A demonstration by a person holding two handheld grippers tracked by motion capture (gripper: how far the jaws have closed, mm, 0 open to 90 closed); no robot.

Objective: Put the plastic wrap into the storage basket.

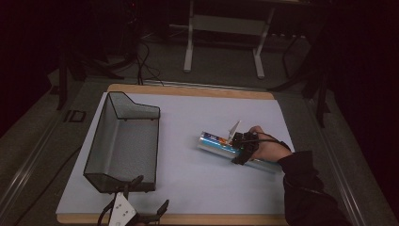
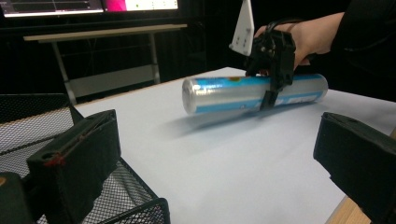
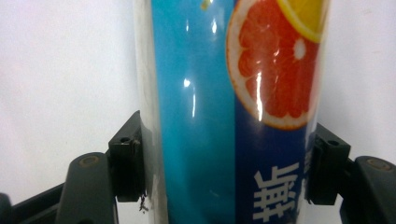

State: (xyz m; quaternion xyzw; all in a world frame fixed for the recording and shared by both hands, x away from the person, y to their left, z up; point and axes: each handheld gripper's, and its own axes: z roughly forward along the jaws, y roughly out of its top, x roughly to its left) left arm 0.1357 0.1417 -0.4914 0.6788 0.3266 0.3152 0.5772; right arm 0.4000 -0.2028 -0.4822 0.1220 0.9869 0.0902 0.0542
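Note:
A long silver and blue tube (image 1: 214, 142) lies on its side right of the middle of the white sheet (image 1: 197, 188). The left gripper view shows the tube (image 2: 219, 93) sideways; in the right gripper view its label (image 3: 224, 93) carries a grapefruit slice. My right gripper (image 1: 242, 147) (image 2: 273, 70) (image 3: 224, 163) is shut on the tube, one jaw pressed against each side. My left gripper (image 1: 150, 193) (image 2: 215, 158) stands open at the sheet's near edge, by the front corner of the black wire basket (image 1: 101, 129), with nothing between its jaws.
The basket (image 2: 135, 196) is empty, with a tall back and a low front, and takes up the left half of the sheet. A wooden board edge (image 1: 188, 219) runs along the near side. A white table frame (image 1: 223, 28) stands on the floor beyond.

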